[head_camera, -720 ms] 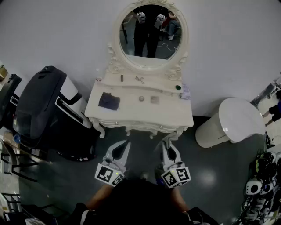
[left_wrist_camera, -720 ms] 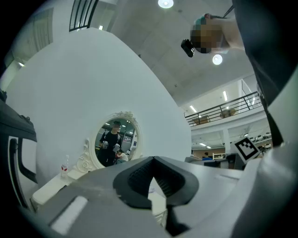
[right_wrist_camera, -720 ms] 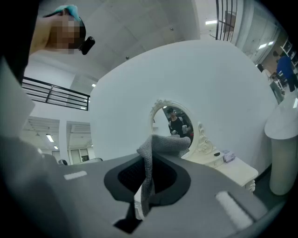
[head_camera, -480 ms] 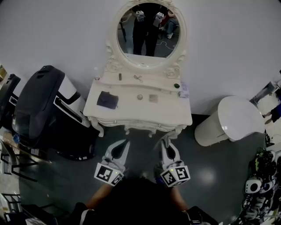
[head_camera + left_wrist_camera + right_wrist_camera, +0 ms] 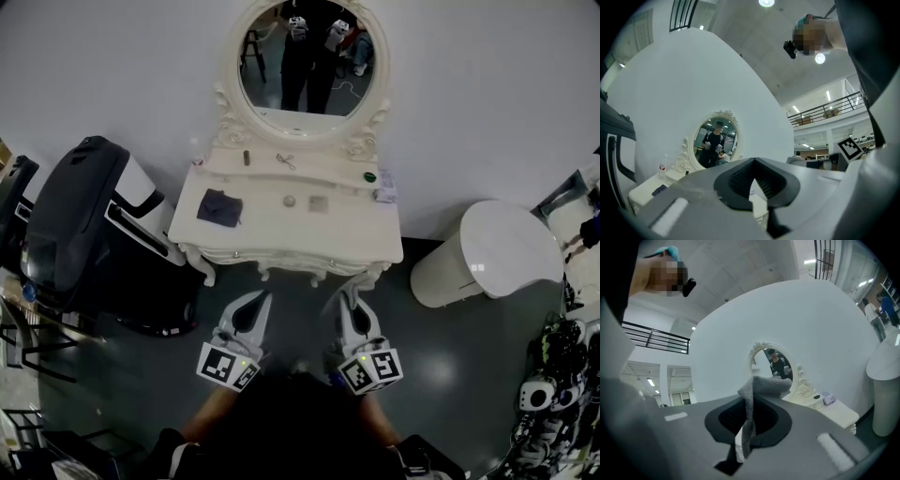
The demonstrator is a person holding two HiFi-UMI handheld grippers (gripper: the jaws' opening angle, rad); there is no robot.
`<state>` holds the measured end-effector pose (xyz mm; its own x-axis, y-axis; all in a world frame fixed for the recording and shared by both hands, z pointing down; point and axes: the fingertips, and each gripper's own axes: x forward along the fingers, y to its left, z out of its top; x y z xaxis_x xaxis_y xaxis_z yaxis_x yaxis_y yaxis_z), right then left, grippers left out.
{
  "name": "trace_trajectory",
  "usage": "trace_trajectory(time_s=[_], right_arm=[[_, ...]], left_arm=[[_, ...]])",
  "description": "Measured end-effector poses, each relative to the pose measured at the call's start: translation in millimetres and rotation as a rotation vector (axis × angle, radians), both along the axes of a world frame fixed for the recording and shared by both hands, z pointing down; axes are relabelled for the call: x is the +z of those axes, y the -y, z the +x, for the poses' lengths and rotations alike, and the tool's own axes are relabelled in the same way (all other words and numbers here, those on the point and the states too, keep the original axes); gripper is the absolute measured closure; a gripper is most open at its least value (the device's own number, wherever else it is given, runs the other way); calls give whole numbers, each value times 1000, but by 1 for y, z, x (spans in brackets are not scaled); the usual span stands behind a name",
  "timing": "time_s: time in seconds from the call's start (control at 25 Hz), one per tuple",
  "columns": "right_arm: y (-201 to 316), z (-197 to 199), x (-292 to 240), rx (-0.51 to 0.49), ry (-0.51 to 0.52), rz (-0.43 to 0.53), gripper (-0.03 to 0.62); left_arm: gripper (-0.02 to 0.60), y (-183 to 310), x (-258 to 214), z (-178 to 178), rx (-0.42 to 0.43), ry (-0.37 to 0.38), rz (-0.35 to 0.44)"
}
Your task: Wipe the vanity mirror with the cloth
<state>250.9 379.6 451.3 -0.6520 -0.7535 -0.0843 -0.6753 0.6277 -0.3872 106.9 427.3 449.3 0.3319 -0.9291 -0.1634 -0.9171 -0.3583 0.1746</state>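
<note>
The oval white-framed vanity mirror (image 5: 300, 58) stands at the back of a cream vanity table (image 5: 281, 234) against the wall. It also shows far ahead in the left gripper view as the mirror (image 5: 715, 143) and in the right gripper view as the mirror (image 5: 774, 363). My right gripper (image 5: 348, 293) hangs low in front of the table, shut on a grey cloth (image 5: 763, 385) that sticks up between the jaws of the gripper (image 5: 752, 406). My left gripper (image 5: 257, 300) is beside it, also short of the table; its jaws meet around nothing (image 5: 755, 172). A dark folded cloth (image 5: 218, 206) lies on the table's left side.
A black and white appliance (image 5: 84, 220) stands left of the table and a white lidded bin (image 5: 487, 258) stands to its right. Small items sit near the mirror's base: a bottle (image 5: 247, 157), a green-lidded jar (image 5: 369, 176) and a small box (image 5: 384, 195). Clutter lies at the far right (image 5: 558, 394).
The vanity has shifted up and to the left in the head view and looks slightly nearer. Both grippers stay low in front of the table, with their jaws unchanged.
</note>
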Motion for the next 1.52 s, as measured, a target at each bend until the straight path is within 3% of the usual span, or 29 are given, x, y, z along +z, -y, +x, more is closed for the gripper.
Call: trace_trajectory(time_s=[0.32, 0.76, 1.52], right_arm=[[16, 20, -3, -40, 40, 0, 577], [46, 22, 1, -34, 43, -16, 577], [186, -62, 0, 40, 13, -13, 577]], left_arm=[[580, 15, 0, 11, -58, 2, -6], [580, 35, -4, -4, -121, -9, -11], [580, 189, -10, -98, -64, -24, -1]])
